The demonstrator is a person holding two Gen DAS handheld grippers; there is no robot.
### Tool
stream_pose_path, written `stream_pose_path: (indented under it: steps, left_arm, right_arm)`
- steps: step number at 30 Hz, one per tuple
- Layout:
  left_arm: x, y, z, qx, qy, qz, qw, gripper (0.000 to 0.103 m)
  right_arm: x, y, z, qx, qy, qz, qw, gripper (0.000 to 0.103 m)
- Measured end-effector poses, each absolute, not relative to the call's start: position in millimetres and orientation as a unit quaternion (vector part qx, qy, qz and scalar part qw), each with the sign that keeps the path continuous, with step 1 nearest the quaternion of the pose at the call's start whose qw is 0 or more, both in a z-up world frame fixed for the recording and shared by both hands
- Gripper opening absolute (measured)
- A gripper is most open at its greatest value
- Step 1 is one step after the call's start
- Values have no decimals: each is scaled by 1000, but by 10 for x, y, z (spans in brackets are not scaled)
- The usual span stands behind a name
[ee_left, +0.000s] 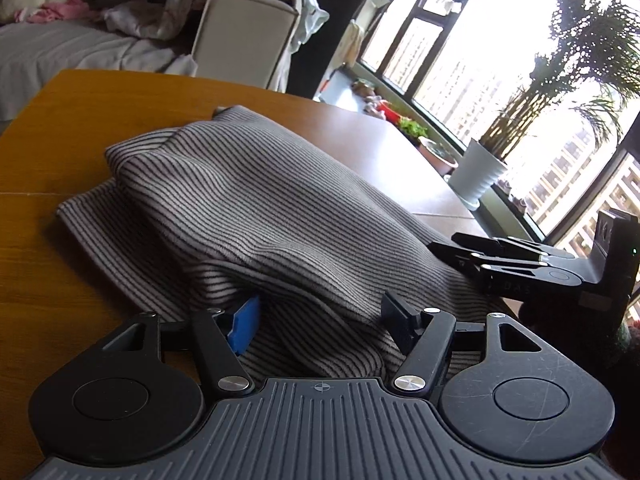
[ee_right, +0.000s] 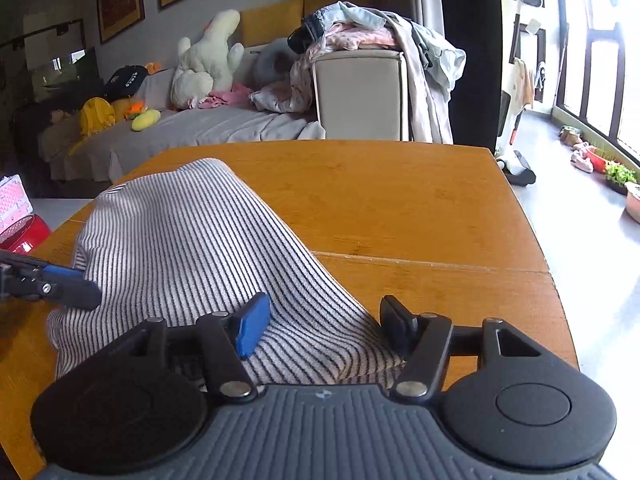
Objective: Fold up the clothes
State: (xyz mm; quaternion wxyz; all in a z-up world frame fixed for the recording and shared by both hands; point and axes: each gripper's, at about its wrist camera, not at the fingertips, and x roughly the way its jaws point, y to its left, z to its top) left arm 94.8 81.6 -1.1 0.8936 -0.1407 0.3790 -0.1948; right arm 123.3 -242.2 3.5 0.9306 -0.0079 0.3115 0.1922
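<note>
A grey garment with thin dark stripes [ee_left: 256, 200] lies folded on the wooden table [ee_left: 60, 140]. My left gripper [ee_left: 324, 320] is open, its fingers wide apart at the garment's near edge, with a fold of cloth lying between them. My right gripper [ee_right: 324, 324] is open too, its fingers set either side of the garment's [ee_right: 192, 232] near corner. The right gripper also shows in the left wrist view [ee_left: 520, 260], resting on the garment's right edge. The left gripper's fingers [ee_right: 60, 284] show at the left of the right wrist view, at the cloth's left edge.
The table's far edge [ee_right: 320, 144] faces a bed with plush toys [ee_right: 208, 60] and a chair piled with clothes [ee_right: 360, 80]. A white potted plant [ee_left: 476, 176] stands by the windows. A red and pink object [ee_right: 20, 224] sits off the table's left side.
</note>
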Motion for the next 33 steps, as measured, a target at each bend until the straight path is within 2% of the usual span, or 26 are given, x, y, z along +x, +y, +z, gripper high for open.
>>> stream_pose_path:
  steps: [10, 14, 20, 24, 29, 33]
  left_arm:
    - [1471, 804, -15, -133, 372, -173, 902, 65]
    - [1540, 756, 12, -123, 373, -161, 905, 66]
    - [1140, 887, 172, -123, 363, -156, 910, 74]
    - [838, 967, 194, -126, 363, -156, 910, 74]
    - [647, 908, 85, -113, 381, -176, 901, 65]
    - [621, 849, 48, -98, 377, -180, 903, 65]
  right_arm:
    - [660, -2339, 54, -6, 314, 230, 921, 62]
    - [548, -2301, 160, -25, 299, 232, 925, 69]
    - [492, -2326, 363, 0, 264, 242, 934, 69]
    - [441, -2131, 276, -15, 275, 281, 919, 69]
    - [488, -2107, 129, -2, 301, 285, 910, 71]
    - [448, -2131, 116, -10, 301, 281, 911, 76]
